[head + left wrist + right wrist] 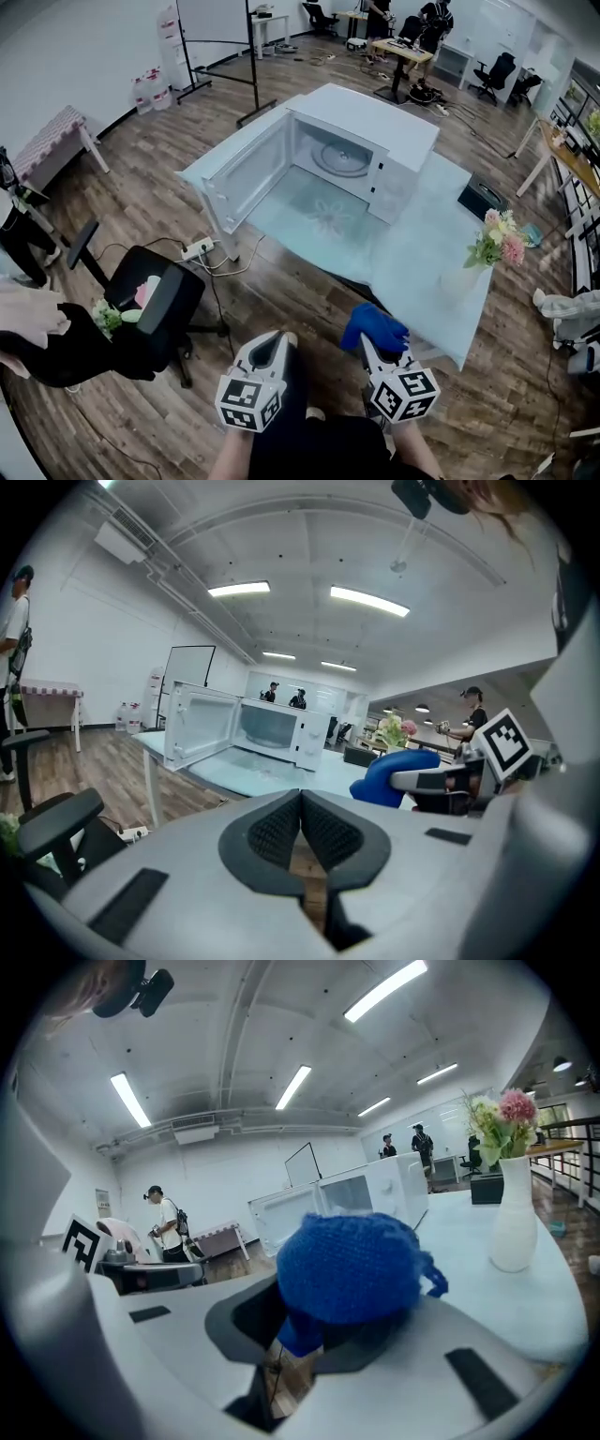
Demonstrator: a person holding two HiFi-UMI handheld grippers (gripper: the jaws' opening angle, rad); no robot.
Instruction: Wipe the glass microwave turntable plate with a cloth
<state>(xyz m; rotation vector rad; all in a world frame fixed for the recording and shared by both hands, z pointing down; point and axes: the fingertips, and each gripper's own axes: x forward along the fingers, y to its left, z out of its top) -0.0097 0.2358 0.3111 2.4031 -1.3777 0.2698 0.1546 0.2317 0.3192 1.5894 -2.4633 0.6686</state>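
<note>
right tool (pixel 372 349) pinches blue cloth (pixel 375 327), left tool (pixel 275 339) pressed together and empty, glass plate (pixel 342 159) sits inside open microwave (pixel 375 117) well ahead of both on the worktop (pixel 422 267); cloth should go in low, past the door (pixel 246 173), pressed flat.

Right gripper (pixel 314 1335) clamps a blue cloth (pixel 349 1265).

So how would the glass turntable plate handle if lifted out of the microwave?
Probably rigid and breakable: the turntable plate looks like glass. Its smooth, flat disc likely offers little purchase and may slip, and being round it could roll on edge.
</note>
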